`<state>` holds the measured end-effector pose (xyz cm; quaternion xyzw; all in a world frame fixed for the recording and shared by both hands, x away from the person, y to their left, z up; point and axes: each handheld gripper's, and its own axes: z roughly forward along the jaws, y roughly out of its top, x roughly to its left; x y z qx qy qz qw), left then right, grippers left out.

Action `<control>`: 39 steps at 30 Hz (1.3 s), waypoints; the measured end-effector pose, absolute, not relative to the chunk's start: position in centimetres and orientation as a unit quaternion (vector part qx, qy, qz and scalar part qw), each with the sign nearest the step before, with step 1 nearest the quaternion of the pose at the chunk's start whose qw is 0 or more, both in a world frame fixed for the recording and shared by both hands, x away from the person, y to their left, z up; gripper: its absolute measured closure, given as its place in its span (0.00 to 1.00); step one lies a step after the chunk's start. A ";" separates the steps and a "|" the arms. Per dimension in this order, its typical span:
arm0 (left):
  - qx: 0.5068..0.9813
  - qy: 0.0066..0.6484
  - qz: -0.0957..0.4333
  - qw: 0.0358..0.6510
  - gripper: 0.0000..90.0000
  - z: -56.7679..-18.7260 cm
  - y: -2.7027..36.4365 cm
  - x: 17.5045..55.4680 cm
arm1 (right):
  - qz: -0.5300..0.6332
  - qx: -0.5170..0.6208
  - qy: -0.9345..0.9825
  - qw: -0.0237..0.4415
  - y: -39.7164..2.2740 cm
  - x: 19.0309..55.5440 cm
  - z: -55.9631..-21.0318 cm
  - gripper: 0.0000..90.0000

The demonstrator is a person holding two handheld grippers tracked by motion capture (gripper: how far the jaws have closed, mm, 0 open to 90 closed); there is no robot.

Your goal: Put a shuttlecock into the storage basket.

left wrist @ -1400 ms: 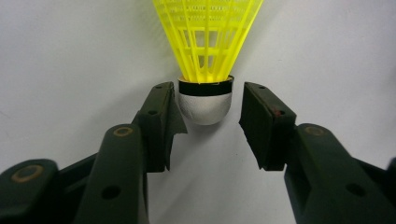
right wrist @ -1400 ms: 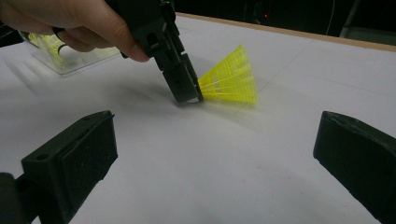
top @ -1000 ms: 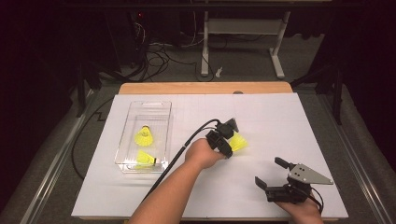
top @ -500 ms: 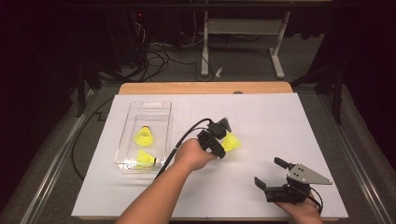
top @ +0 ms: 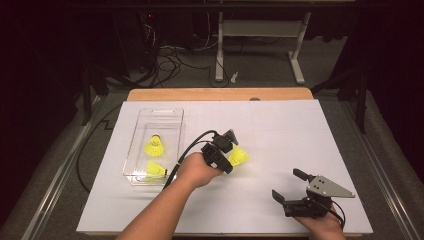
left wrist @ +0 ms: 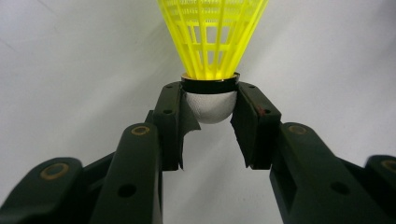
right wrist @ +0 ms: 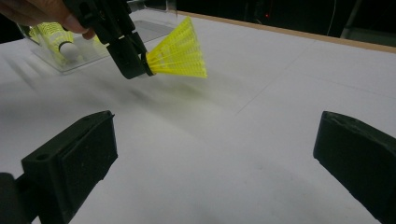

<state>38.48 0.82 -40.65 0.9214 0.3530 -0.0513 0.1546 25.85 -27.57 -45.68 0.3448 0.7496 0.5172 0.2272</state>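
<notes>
My left gripper (top: 228, 153) is shut on the white cork of a yellow shuttlecock (top: 239, 156) and holds it just above the white table sheet, right of the tray. In the left gripper view both pads clamp the cork of the shuttlecock (left wrist: 212, 37), whose skirt points away from the left gripper (left wrist: 210, 106). Two more yellow shuttlecocks (top: 153, 146) (top: 156, 170) lie in the clear plastic tray (top: 152, 112). Near the front right edge my right gripper (top: 288, 184) rests open with nothing in it. The right gripper (right wrist: 217, 140) view shows the held shuttlecock (right wrist: 180, 49) ahead.
The white sheet (top: 280, 130) covers a wooden table (top: 220, 94). A black cable (top: 192, 145) trails from the left gripper across the tray's near corner. Beyond the table stand desk legs (top: 218, 55) and floor cables.
My left hand has carried the shuttlecock leftward toward the tray, rising slightly. The right gripper has stayed put.
</notes>
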 end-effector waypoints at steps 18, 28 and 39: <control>0.921 0.360 -0.063 0.135 0.73 -40.5 3.2 37.1 | 0.518 0.345 0.748 0.229 -27.6 25.8 -45.7 0.00; 0.915 0.376 -0.066 0.129 0.73 -39.5 5.0 36.5 | 0.516 0.344 0.751 0.227 -27.5 25.8 -45.7 0.00; 0.908 0.396 -0.062 0.127 0.73 -39.4 7.1 36.1 | 0.517 0.344 0.750 0.227 -27.5 25.8 -45.7 0.00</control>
